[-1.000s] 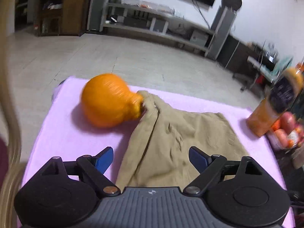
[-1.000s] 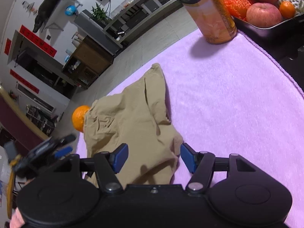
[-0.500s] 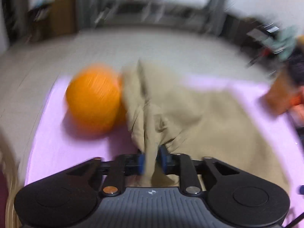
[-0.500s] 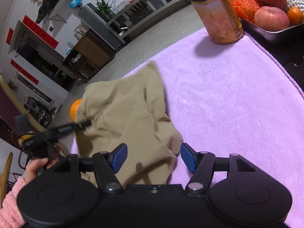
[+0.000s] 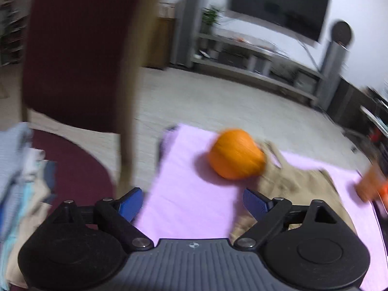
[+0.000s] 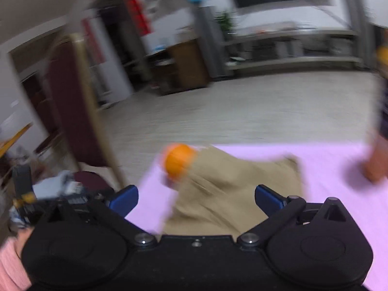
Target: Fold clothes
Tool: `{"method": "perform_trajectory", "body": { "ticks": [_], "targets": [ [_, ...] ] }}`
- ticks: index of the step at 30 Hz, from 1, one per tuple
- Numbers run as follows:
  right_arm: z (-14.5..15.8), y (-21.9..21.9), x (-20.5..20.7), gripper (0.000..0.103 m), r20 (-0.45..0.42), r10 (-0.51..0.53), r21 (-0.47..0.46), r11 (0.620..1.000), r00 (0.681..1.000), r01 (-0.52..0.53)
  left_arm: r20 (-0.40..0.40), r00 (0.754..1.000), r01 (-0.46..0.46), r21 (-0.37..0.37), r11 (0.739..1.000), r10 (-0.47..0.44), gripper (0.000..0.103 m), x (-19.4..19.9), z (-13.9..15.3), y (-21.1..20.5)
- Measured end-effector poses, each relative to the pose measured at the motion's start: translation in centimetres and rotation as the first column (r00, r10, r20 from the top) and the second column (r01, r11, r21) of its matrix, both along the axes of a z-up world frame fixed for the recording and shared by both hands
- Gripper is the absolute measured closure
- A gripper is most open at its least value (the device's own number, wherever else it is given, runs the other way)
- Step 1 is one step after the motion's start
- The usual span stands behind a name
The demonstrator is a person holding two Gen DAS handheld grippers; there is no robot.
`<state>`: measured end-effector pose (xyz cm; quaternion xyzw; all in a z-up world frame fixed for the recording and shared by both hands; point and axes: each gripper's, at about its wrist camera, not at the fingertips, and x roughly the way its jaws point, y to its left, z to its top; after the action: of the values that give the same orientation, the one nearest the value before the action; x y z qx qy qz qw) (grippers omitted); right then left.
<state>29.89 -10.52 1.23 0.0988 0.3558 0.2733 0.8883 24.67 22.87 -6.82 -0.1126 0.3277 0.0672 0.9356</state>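
A tan garment (image 5: 298,186) (image 6: 232,189) lies folded on the purple cloth (image 5: 189,194) (image 6: 334,160) that covers the table. My left gripper (image 5: 192,202) is open above the cloth's left part, with the garment beside its right finger. My right gripper (image 6: 196,198) is open too, hovering over the near part of the garment with nothing between its fingers. Both views are blurred by motion.
An orange (image 5: 236,157) (image 6: 179,161) rests against the garment's far left corner. An orange bottle (image 5: 371,181) (image 6: 378,162) stands at the right. A dark red chair (image 5: 80,48) (image 6: 70,106) stands left of the table, with a pile of clothes (image 5: 17,194) on its seat.
My left gripper was shut on the garment's edge half a second ago; it has let go, opened and swung left. The right gripper has turned left, still open. The garment lies flatter.
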Motion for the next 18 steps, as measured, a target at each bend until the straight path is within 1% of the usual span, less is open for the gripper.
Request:
{"method": "perform_trajectory", "body": {
  "ticks": [2,3,5,7,11,13,16,17,18],
  "targets": [
    [1.8,3.3,1.6,0.0,0.042,0.07,-0.036,0.997,0.997,-0.068,0.006,0.999,-0.032,-0.021,0.999,0.032,0.014,0.5,-0.5,1.4],
    [1.2,5.5,3.2,0.0,0.042,0.088,-0.065,0.994,0.995,-0.085,-0.001,0.999,-0.043,-0.041,0.998,0.043,0.014,0.7,-1.0,2.1],
    [-0.2,9.8,6.4,0.0,0.041,0.124,-0.122,0.985,0.991,-0.118,-0.032,0.999,-0.039,-0.103,0.994,0.036,0.014,0.9,-2.1,3.5],
    [-1.9,13.2,9.2,0.0,0.043,0.149,-0.164,0.976,0.988,-0.14,-0.049,0.999,-0.028,-0.135,0.99,0.022,0.014,1.2,-3.0,4.1],
    [-6.0,17.4,13.4,0.0,0.009,0.16,-0.256,0.955,0.987,-0.152,-0.076,0.997,-0.002,-0.155,0.988,-0.01,0.014,1.3,-4.0,4.6],
    [-7.6,18.7,14.5,0.0,-0.005,0.178,-0.312,0.935,0.984,-0.171,-0.09,0.996,0.01,-0.169,0.986,-0.026,0.014,1.5,-4.6,4.6],
    [-9.4,20.6,14.8,0.0,0.016,0.239,-0.457,0.865,0.971,-0.205,-0.103,0.994,0.024,-0.178,0.984,-0.043,0.014,1.4,-5.1,4.5],
    [-10.0,21.2,14.8,0.0,0.018,0.259,-0.507,0.835,0.966,-0.214,-0.106,0.993,0.027,-0.176,0.984,-0.046,0.014,1.3,-5.2,4.3],
    [-10.7,21.8,14.6,0.0,0.009,0.273,-0.562,0.797,0.962,-0.221,-0.108,0.993,0.029,-0.174,0.984,-0.048,0.014,1.3,-5.3,4.2]
  ]
}}
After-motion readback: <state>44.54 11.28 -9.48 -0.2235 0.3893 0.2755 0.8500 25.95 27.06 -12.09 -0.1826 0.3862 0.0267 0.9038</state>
